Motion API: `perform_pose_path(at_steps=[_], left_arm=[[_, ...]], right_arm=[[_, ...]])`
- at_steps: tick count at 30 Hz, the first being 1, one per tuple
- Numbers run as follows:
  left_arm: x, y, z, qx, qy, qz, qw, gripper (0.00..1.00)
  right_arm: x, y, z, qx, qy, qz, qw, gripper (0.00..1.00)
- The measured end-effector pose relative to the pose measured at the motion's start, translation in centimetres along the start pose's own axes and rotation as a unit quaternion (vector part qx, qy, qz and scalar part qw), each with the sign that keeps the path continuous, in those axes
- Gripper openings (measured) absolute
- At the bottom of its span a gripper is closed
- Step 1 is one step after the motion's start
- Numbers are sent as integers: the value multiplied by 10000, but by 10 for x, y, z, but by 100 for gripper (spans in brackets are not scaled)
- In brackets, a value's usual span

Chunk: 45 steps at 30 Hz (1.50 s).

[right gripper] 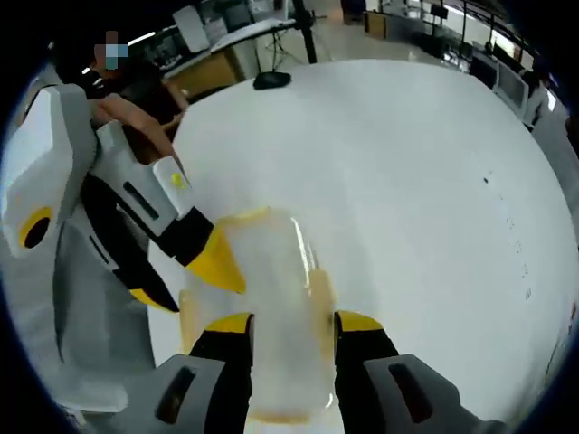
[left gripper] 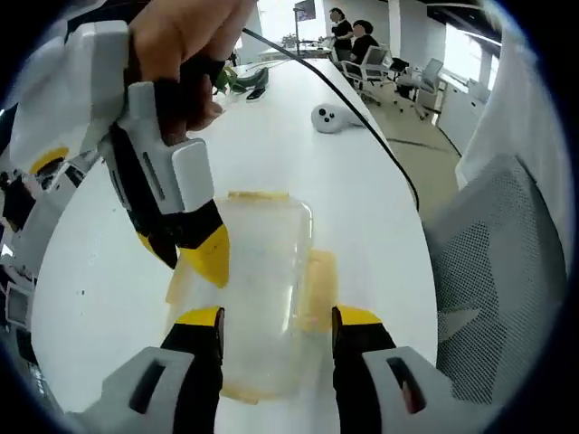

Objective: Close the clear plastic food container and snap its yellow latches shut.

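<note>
Open tabletop (right gripper: 425, 181) beyond container (right gripper: 271, 298).

Clear plastic food container (left gripper: 258, 289) with yellow latches (left gripper: 318, 287) on long white table (left gripper: 362, 208), straddled by left gripper (left gripper: 276, 330), jaws apart; right gripper (left gripper: 194, 249) touching container at ten o'clock; grey mesh chair (left gripper: 507, 271) at three o'clock.

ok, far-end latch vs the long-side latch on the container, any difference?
The far-end latch shows as a thin yellow strip tight along the short rim. The side latch is a broader flap splayed out from the long wall. The far-end latch looks folded in and the side latch looks unsnapped, though blur leaves that unsure. Both are pale yellow, on the clear container.
</note>
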<state>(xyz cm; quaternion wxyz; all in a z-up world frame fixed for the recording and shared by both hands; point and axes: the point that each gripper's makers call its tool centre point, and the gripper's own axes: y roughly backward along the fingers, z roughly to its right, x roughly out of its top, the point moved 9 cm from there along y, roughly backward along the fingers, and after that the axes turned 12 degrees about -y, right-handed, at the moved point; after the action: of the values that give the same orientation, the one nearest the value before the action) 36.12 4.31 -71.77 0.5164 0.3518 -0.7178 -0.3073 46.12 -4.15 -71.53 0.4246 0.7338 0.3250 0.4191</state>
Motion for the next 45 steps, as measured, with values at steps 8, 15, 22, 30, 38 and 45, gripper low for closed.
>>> perform_pose_path(at_steps=[8,15,22,30,38,45], left_arm=[[0,-2,-1,308,-162,-138,9993,42],[0,-9,6,520,-570,-109,9970,44],[1,-11,7,641,-513,-174,9965,42],[-4,-10,6,763,-470,-155,9959,38],[0,-11,8,785,-585,-187,9950,40],[3,-8,5,691,-398,-123,9967,42]], right_arm=[[5,-4,3,226,51,-227,9995,37],[8,-6,3,308,130,-454,9984,36],[12,-9,3,291,224,-689,9969,35],[11,-15,0,309,102,-943,9950,32],[11,-12,2,347,111,-806,9961,34],[12,-8,-2,201,157,-720,9971,35]])
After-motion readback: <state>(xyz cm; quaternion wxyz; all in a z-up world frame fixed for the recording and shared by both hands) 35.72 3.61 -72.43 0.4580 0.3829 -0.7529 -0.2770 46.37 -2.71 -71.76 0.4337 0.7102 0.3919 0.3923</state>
